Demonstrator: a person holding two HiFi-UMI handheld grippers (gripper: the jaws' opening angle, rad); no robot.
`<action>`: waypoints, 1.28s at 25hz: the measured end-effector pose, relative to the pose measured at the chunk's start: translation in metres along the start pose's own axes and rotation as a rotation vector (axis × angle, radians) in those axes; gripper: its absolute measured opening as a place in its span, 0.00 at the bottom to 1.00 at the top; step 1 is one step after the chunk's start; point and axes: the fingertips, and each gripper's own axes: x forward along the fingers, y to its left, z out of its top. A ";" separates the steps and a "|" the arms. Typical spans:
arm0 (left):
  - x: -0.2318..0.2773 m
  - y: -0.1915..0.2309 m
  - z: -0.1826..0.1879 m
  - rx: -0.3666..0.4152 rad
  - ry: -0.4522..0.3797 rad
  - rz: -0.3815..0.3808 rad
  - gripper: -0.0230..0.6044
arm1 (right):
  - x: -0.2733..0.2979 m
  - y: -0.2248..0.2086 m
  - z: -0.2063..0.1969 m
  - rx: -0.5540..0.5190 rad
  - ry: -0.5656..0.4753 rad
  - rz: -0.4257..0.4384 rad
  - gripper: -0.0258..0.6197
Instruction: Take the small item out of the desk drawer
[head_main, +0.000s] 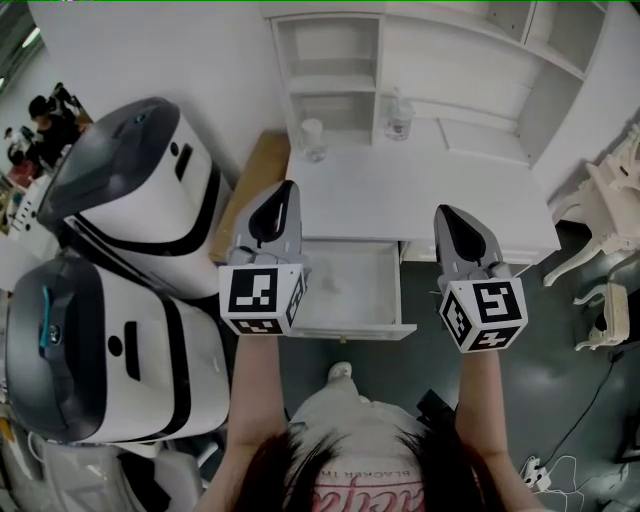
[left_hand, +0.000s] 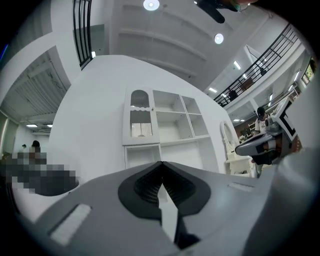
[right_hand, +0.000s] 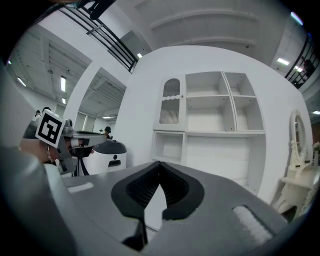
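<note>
The white desk (head_main: 420, 195) with a shelf unit stands ahead, and its drawer (head_main: 352, 290) is pulled out below the front edge. I cannot make out any small item on the pale drawer floor. My left gripper (head_main: 289, 186) hovers over the drawer's left edge with its jaws shut and empty. My right gripper (head_main: 442, 210) is held to the right of the drawer, also shut and empty. In the left gripper view the left gripper (left_hand: 161, 163) has its tips meeting, pointed at the shelf unit (left_hand: 165, 130). The right gripper (right_hand: 159, 163) looks the same in the right gripper view.
A clear cup (head_main: 313, 139) and a bottle (head_main: 398, 116) stand at the back of the desk. Two large white-and-grey machines (head_main: 135, 190) (head_main: 105, 350) crowd the left side. A wooden board (head_main: 256, 170) leans beside the desk. White chairs (head_main: 605, 205) stand at the right.
</note>
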 end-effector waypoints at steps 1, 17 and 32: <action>0.005 0.002 -0.001 -0.006 0.000 -0.003 0.07 | 0.005 -0.001 0.000 0.001 0.004 -0.002 0.04; 0.064 0.035 -0.025 -0.044 0.024 -0.066 0.32 | 0.060 -0.010 -0.006 0.022 0.035 -0.069 0.04; 0.090 0.039 -0.056 -0.098 0.075 -0.108 0.46 | 0.075 -0.017 -0.026 0.033 0.084 -0.120 0.04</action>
